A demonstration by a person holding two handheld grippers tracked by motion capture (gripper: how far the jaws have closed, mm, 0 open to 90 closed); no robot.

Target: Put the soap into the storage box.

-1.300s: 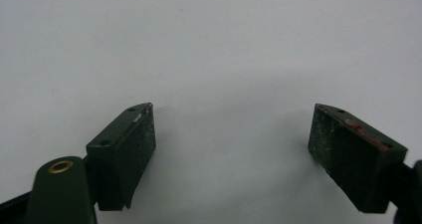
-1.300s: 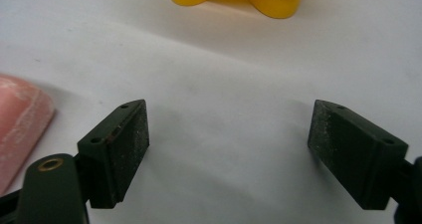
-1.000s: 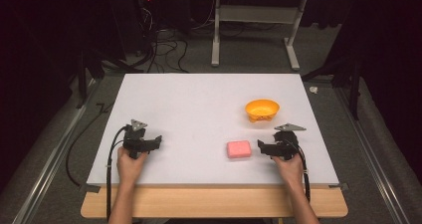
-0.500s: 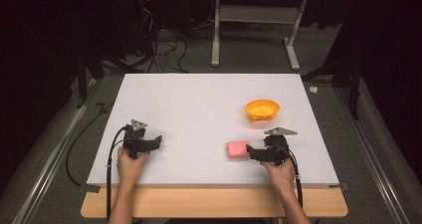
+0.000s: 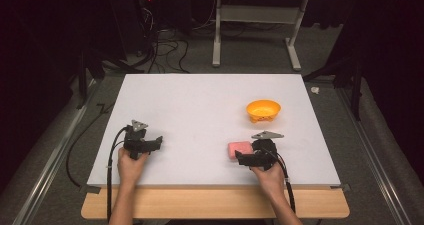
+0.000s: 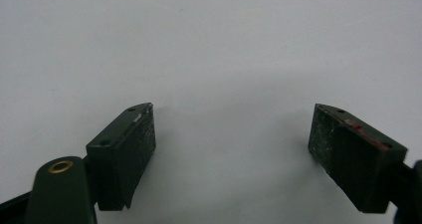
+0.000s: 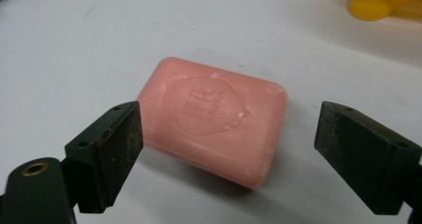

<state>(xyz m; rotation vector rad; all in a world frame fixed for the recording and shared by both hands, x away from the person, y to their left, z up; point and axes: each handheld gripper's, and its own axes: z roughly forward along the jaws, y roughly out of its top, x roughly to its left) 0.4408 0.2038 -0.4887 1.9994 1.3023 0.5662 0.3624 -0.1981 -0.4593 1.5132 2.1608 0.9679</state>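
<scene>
Right gripper (image 7: 226, 149) jaws wide, straddling pink soap bar (image 7: 211, 117), not yet gripped; left gripper (image 6: 231, 134) wide, empty; orange bowl (image 5: 263, 110) empty.

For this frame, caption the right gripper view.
Open right gripper straddling a pink soap on the white table.

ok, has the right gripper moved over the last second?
Yes. In the high view the right gripper has shifted left and toward the table's near edge, closing on the pink soap, away from the orange bowl. Its jaws are open.
</scene>
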